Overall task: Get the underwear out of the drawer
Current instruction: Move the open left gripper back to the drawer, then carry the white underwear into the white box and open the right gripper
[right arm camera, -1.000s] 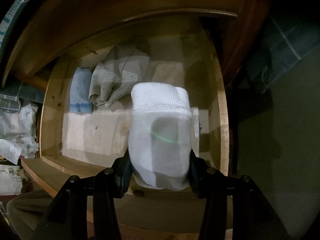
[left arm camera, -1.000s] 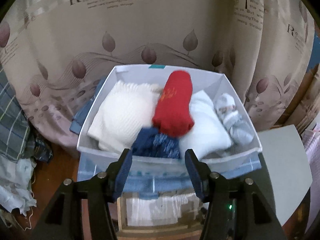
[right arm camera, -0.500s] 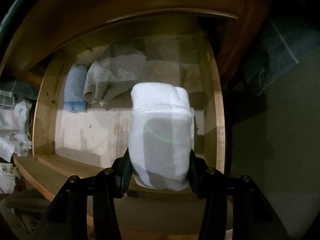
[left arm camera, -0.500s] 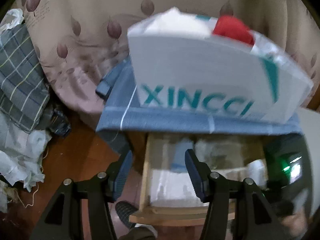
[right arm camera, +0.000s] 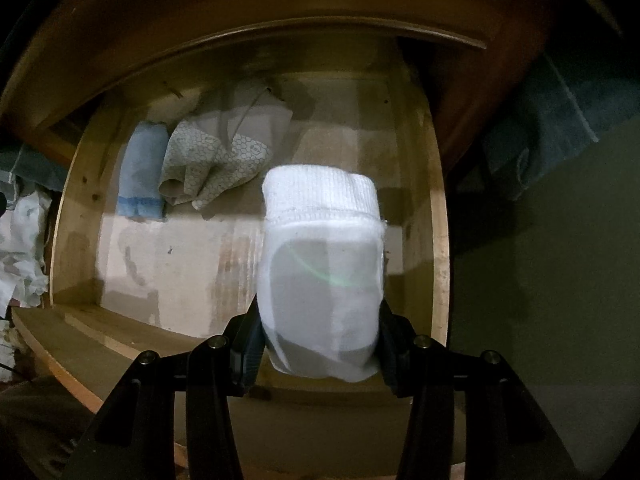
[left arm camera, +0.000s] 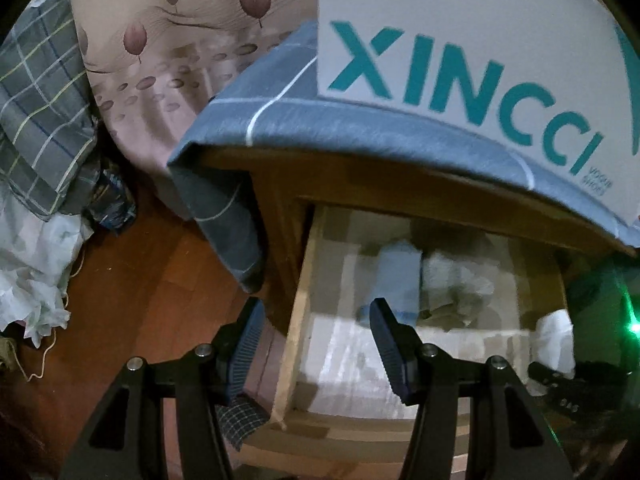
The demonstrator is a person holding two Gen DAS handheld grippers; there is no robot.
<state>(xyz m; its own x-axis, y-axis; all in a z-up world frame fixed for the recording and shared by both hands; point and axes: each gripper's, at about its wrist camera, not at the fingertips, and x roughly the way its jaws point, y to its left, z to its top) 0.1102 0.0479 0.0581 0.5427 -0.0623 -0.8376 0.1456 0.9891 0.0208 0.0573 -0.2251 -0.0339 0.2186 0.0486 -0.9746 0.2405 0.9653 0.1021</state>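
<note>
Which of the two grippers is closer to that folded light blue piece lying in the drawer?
Hard to say. The left gripper hangs open at the drawer's left edge, the light blue piece just beyond its fingertip. The right gripper, clamping a white bundle, sits farther right.

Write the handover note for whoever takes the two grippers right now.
Right gripper: shut on a rolled white garment, held above the open wooden drawer.
Left gripper: open, empty, pointed down at the drawer's left front corner.
In the drawer: a folded light-blue piece and a crumpled patterned grey piece, side by side at the back left.
White XINCCI box sits on the blue checked cloth covering the cabinet top above the drawer.
Done: white garment gripped.
Left: move it clear of the drawer, then take the blue and grey pieces.
</note>
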